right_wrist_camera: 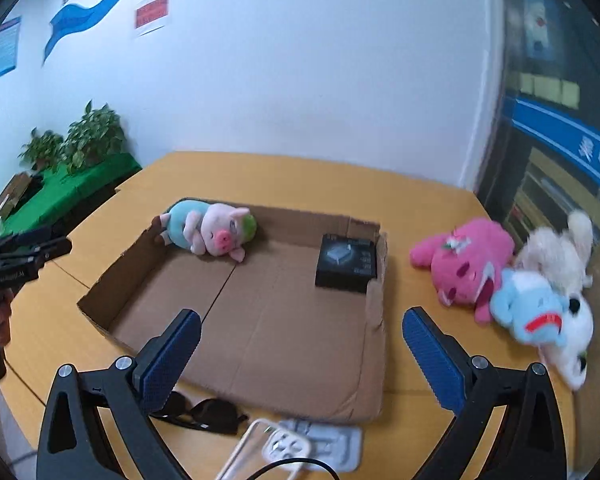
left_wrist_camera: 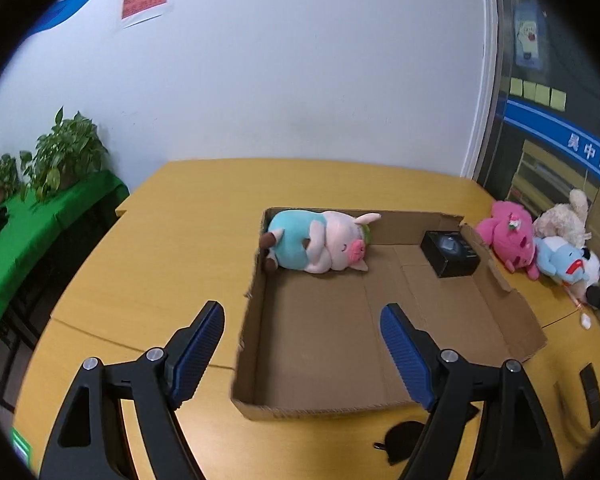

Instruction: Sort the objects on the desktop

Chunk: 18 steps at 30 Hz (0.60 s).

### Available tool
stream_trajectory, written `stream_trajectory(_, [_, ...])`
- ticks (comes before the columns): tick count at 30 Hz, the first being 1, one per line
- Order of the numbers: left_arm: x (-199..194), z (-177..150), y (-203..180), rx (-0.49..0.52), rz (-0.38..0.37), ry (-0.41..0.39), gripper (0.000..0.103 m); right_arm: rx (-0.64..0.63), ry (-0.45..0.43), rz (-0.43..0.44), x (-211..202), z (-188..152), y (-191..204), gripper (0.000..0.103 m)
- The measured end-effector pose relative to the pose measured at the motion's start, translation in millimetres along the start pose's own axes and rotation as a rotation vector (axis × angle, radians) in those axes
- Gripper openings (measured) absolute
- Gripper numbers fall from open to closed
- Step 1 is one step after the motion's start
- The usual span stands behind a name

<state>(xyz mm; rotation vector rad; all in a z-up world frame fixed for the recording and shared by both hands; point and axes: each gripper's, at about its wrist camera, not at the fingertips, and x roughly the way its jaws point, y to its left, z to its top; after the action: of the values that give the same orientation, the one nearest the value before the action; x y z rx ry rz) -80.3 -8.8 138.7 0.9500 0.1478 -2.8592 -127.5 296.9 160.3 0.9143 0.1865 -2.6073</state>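
A yellow counter (right_wrist_camera: 300,184) carries a shallow cardboard tray (right_wrist_camera: 260,320). Inside the tray, a pig plush (right_wrist_camera: 210,232) lies against the far left wall and a black box (right_wrist_camera: 346,262) sits in the far right corner. Outside the tray, to its right, a pink plush (right_wrist_camera: 466,264), a cream plush (right_wrist_camera: 556,252) and a blue plush (right_wrist_camera: 534,308) lie heaped together, touching one another. Near the tray's front edge on the counter are dark sunglasses (right_wrist_camera: 204,414) and a white plastic item (right_wrist_camera: 312,444) that is too blurred to name. The left claw (left_wrist_camera: 302,354) hangs open and empty above the tray's near left corner. The right claw (right_wrist_camera: 302,356) is also open and empty, above the tray's near right side, with the plush heap just off to its right. Sorting looks partly done: two things are in the tray and several are not yet. A likely next move is for the right claw to swing right, straddle the pink plush and close on its soft body.
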Motion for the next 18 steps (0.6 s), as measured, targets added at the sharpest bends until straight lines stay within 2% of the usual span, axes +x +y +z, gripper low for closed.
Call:
stream_trajectory(4, [-16.4,-17.2,-16.6,0.006,-0.009,-0.045,0.081,0.065,0.004,-0.019,6.9,-29.8,19.2,0.102])
stream_trajectory(8, [-19.9,-29.3,-38.7,0.058,-0.031,-0.050,0.081,0.062,0.024,-0.037,12.8,-50.1,41.9,0.102])
stream_trajectory(14, [-16.0,-34.7,-58.2,0.061,-0.099,-0.045,0.081,0.119,0.002,-0.038,14.8,-59.2,51.3,0.102])
stream_trajectory(18, [-13.1,-34.6,-60.5,0.060,-0.084,-0.051,0.081,0.113,-0.002,-0.046,17.2,-60.5,53.5,0.102])
